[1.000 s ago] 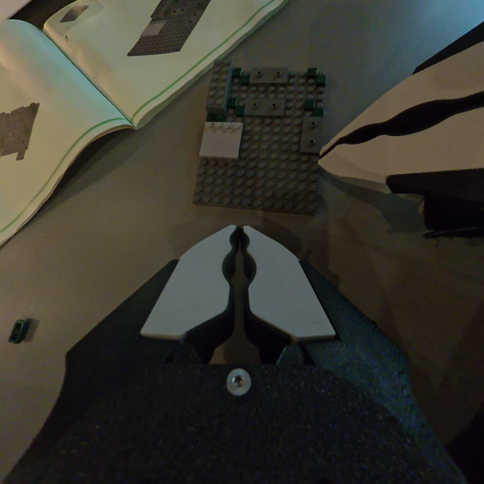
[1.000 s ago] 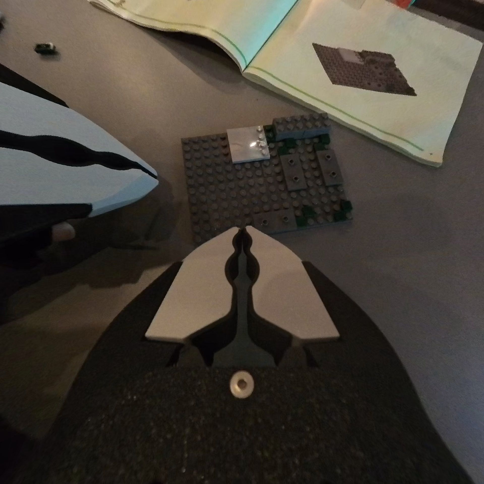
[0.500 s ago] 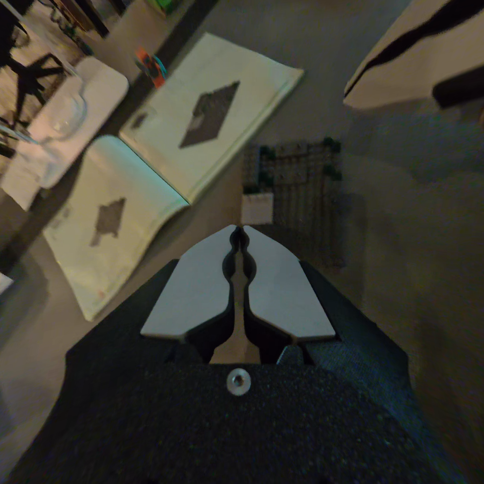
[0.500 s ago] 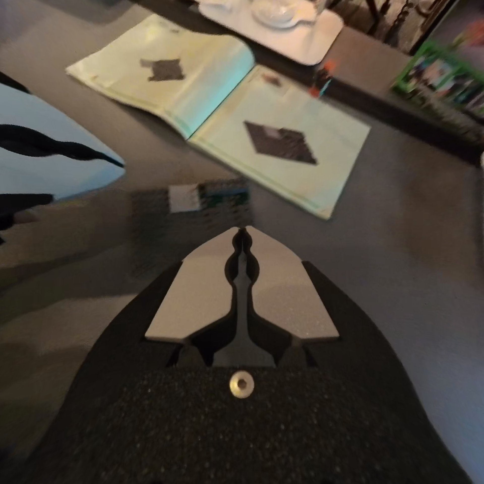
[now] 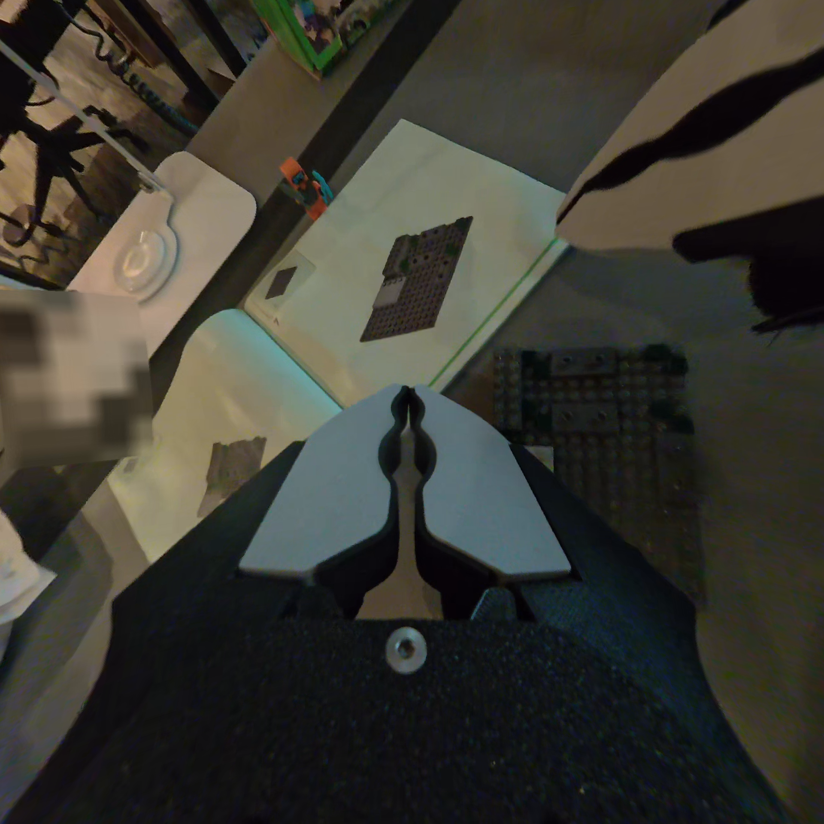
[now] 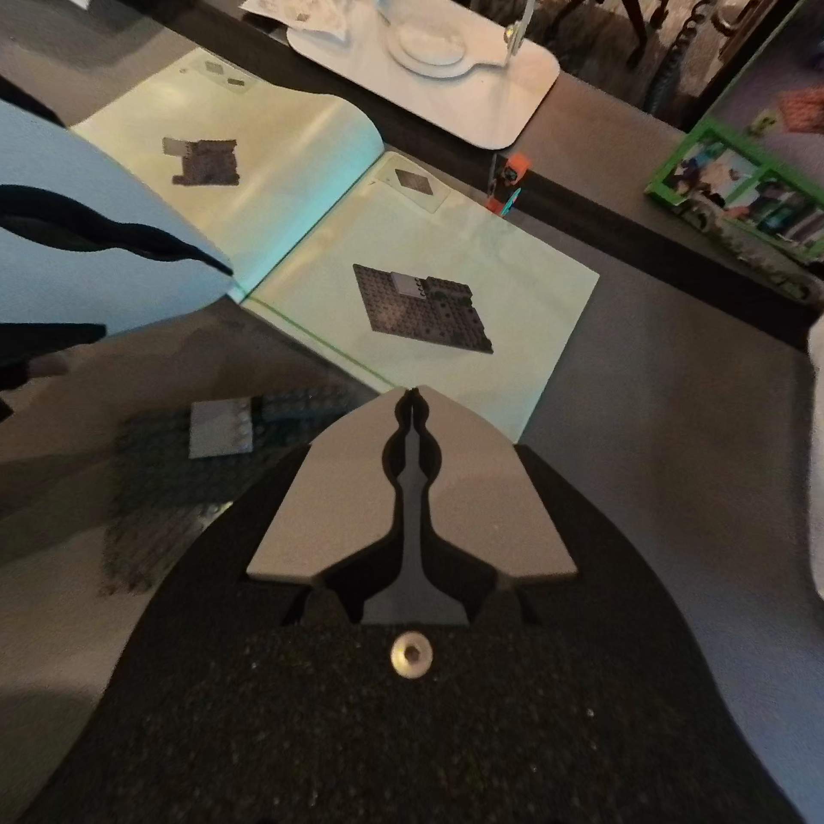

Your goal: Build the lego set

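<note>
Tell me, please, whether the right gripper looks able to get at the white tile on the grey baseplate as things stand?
Probably yes. The right gripper is shut and empty, and the white tile lies uncovered on the grey baseplate to its left, with nothing between them; the left gripper hangs farther back.

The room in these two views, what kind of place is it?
Probably a home, at a table used for hobby building: an open instruction booklet beside a grey Lego baseplate, a white placemat with glassware, and a green toy box.

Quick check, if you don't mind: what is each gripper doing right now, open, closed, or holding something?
Left gripper: closed, holding nothing.
Right gripper: closed, holding nothing.
</note>
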Tool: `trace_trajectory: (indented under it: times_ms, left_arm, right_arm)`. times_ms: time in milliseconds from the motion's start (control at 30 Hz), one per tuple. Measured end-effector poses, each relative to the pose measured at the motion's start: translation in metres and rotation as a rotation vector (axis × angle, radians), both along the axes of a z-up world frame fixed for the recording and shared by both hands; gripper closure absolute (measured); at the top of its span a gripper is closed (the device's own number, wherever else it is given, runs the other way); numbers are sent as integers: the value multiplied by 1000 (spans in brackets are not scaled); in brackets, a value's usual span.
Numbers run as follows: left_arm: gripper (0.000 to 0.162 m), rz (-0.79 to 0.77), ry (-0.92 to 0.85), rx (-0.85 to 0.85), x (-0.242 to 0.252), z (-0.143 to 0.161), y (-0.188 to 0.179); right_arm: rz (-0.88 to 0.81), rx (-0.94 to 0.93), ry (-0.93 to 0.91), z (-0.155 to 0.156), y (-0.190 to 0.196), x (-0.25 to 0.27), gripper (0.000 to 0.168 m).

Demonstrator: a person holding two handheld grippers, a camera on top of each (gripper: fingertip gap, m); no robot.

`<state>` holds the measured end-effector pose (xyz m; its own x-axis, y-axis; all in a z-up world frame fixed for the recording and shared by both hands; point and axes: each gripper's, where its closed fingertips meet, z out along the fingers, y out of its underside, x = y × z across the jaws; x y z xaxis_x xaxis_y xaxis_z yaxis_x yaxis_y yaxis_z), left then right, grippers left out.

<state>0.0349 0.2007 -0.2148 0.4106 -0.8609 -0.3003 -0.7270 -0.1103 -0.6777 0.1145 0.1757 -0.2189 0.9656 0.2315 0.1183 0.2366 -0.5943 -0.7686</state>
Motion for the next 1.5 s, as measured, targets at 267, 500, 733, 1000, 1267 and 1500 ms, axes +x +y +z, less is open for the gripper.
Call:
trace_trajectory:
  times_ms: [267,500,733,1000,1267,1500]
  left_arm:
    - [162,2,-2,-39,8,-17,12]
    - [162,6,-2,-52,8,-23,16]
    - [162,-9,3,-67,11,-30,16]
    - [147,-94,2,-75,13,-30,20]
    - [143,-144,7,-63,18,-33,15]
    - [143,-138,42,-71,17,-44,15]
  right_arm:
    - [45,24,-13,-15,11,1,168]
    - [61,20,-1,-22,14,-1,168]
    - [68,26,-3,-24,14,5,168]
    - [591,79,-212,-5,9,45,145]
    - [977,-107,-369,-50,-3,55,139]
    - [1083,-143,-379,-64,2,53,142]
